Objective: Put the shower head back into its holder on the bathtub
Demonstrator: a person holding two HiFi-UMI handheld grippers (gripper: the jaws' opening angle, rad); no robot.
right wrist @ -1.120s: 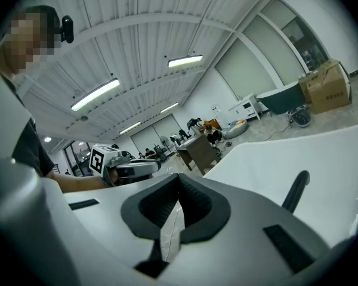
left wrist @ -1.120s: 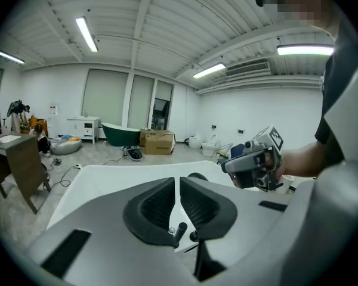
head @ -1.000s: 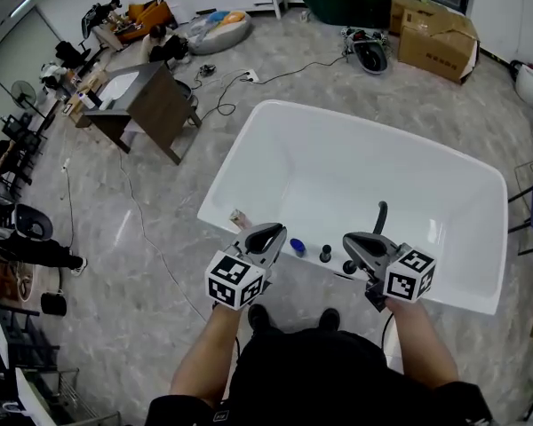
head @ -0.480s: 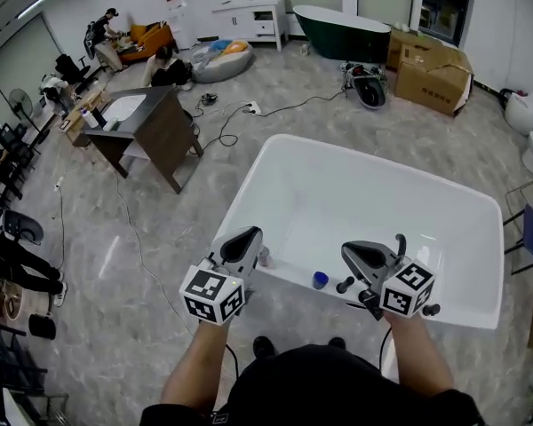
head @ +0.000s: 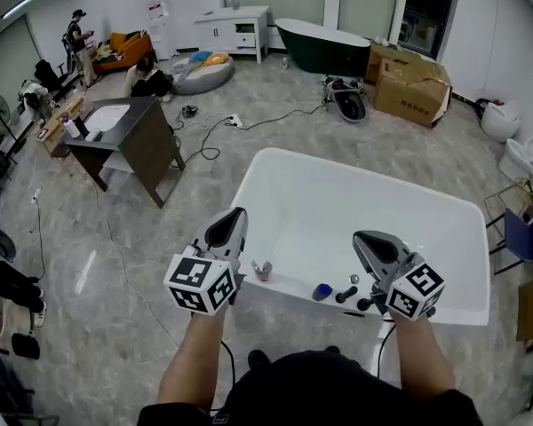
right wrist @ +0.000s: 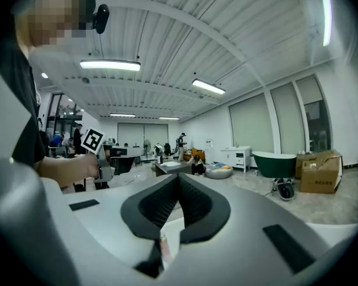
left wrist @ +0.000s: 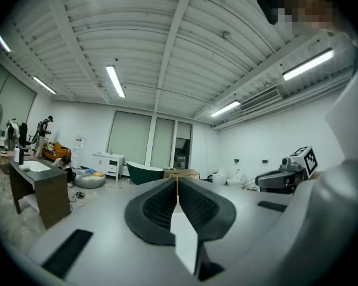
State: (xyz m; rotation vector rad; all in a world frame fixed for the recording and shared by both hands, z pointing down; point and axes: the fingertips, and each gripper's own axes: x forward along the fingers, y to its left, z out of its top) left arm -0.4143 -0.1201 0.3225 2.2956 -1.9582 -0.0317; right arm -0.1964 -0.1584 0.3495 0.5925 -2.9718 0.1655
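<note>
The white bathtub (head: 373,204) lies in front of me in the head view. On its near rim sit a blue knob (head: 322,291), black knobs (head: 345,296) and a small pinkish piece (head: 262,271). I cannot make out the shower head; my right gripper covers that part of the rim. My left gripper (head: 234,215) is raised over the tub's near left corner, shut with nothing between its pads (left wrist: 177,186). My right gripper (head: 367,238) hovers above the knobs, also shut and empty (right wrist: 179,180). Both point level across the room.
A dark wooden vanity (head: 129,140) stands left of the tub, with cables on the floor beside it. Cardboard boxes (head: 417,82) and a dark green tub (head: 315,34) are at the back. A toilet (head: 520,158) and a blue chair (head: 524,233) stand at the right. People are at the far left.
Both grippers have risen and pulled back from the tub's rim, the left one swinging left. The black upright piece seen at the rim earlier is now hidden behind the right gripper.
</note>
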